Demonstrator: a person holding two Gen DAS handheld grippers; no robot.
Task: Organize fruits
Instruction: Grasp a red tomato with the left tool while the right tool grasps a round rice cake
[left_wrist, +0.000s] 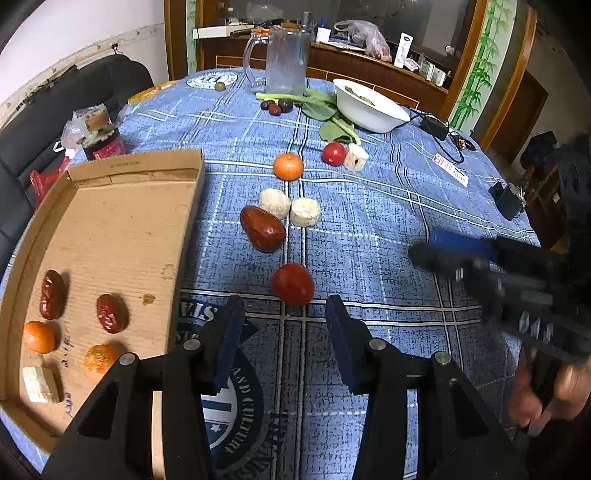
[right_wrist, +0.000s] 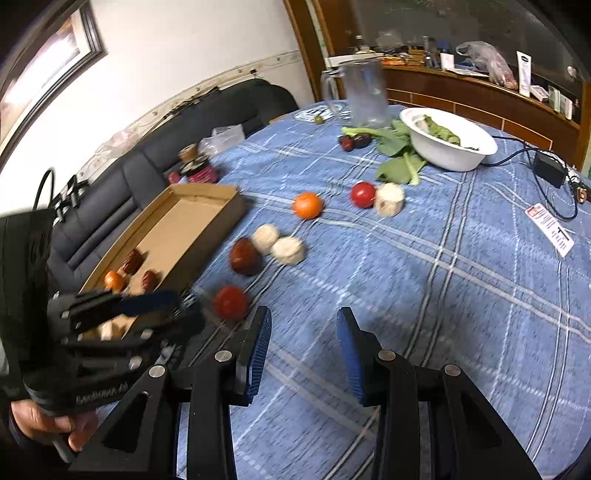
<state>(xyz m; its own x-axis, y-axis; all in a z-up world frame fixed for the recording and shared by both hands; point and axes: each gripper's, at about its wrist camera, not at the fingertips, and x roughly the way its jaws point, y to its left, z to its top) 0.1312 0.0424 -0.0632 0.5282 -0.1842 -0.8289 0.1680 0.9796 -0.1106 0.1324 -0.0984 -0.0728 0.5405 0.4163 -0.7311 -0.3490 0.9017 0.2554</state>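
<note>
Tray (left_wrist: 122, 229) left on table (left_wrist: 369, 229); tomato (left_wrist: 293, 284) right of tray (dates (left_wrist: 110, 313) inside).

Blue plaid tablecloth (left_wrist: 369, 229), red tomato (left_wrist: 293, 284)

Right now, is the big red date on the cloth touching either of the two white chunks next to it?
Touching. In the left wrist view the big red date meets the nearer white chunk with no cloth visible between them.

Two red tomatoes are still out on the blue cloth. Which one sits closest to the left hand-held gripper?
The round red tomato just ahead of the left hand-held gripper. The other red tomato lies much farther off, beside a pale cut chunk.
</note>
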